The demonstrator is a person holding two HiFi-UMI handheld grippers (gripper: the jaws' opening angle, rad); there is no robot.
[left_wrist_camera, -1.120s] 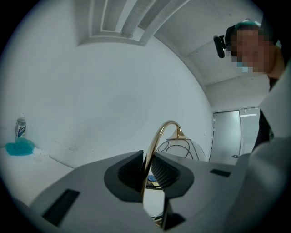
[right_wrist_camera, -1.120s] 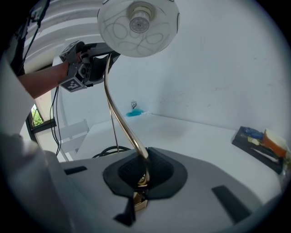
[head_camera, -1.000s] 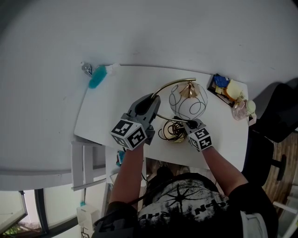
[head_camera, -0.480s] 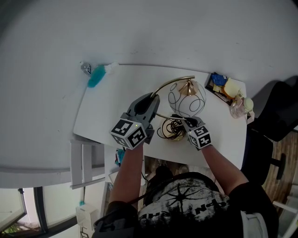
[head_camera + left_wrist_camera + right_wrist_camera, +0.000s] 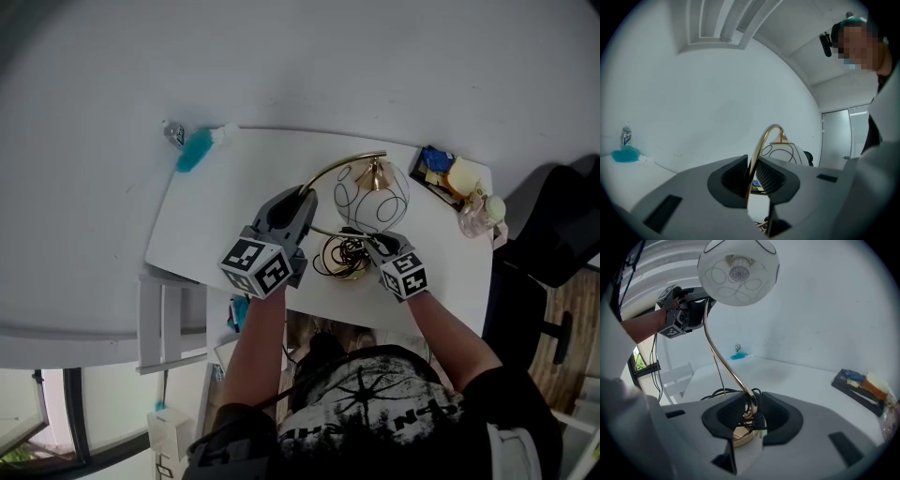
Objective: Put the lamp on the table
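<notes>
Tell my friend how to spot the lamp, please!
Find the white table against the wall. Near its front edge is the lamp, gripped by the left gripper and right gripper. Only it has a curved gold stem and a round white shade with black loops.

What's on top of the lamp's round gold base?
A coiled black cord lies on the round gold base, and the curved gold stem rises from it between the right gripper's fingers. Those fingers hide much of the base.
</notes>
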